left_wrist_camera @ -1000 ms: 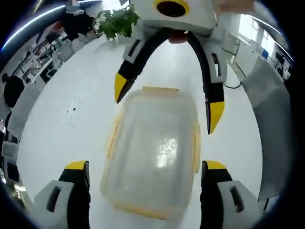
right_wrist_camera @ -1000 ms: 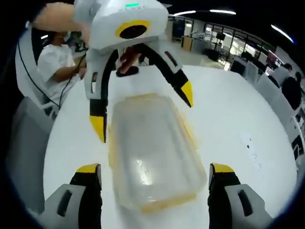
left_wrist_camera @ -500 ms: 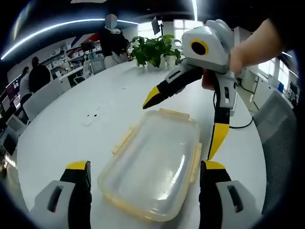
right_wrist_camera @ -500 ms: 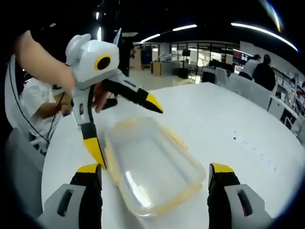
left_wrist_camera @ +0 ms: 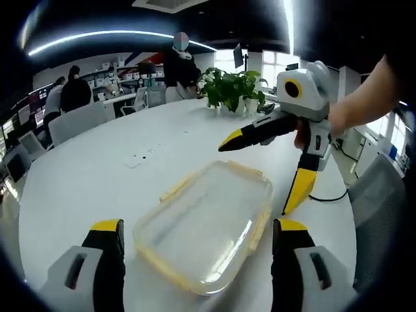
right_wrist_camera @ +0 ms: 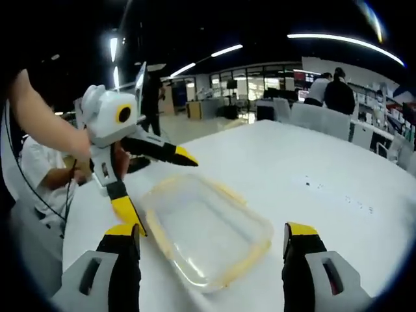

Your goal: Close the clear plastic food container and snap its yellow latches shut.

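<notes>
A clear plastic food container [left_wrist_camera: 207,229] with its lid resting on top lies on the white table [left_wrist_camera: 97,169]. Yellow latches [left_wrist_camera: 177,188] run along its rim and look splayed outward. My left gripper [left_wrist_camera: 198,227] is open, its jaws standing either side of the container's near end without touching it. My right gripper [left_wrist_camera: 260,175] hangs open over the far end, held by a hand. In the right gripper view the same container [right_wrist_camera: 208,234] lies between my right gripper's [right_wrist_camera: 210,229] open jaws, and the left gripper [right_wrist_camera: 164,192] stands open above its far left corner.
A potted plant [left_wrist_camera: 231,88] stands at the table's far side. A black cable [left_wrist_camera: 325,195] trails off the edge near a grey chair [left_wrist_camera: 380,195]. People sit at desks behind, and a person in white [right_wrist_camera: 39,169] sits close to the table.
Both views have tilted up from looking down on the lid to a lower, flatter angle. Each gripper has drawn back a little from the container. Both stay open; the container has not moved.
</notes>
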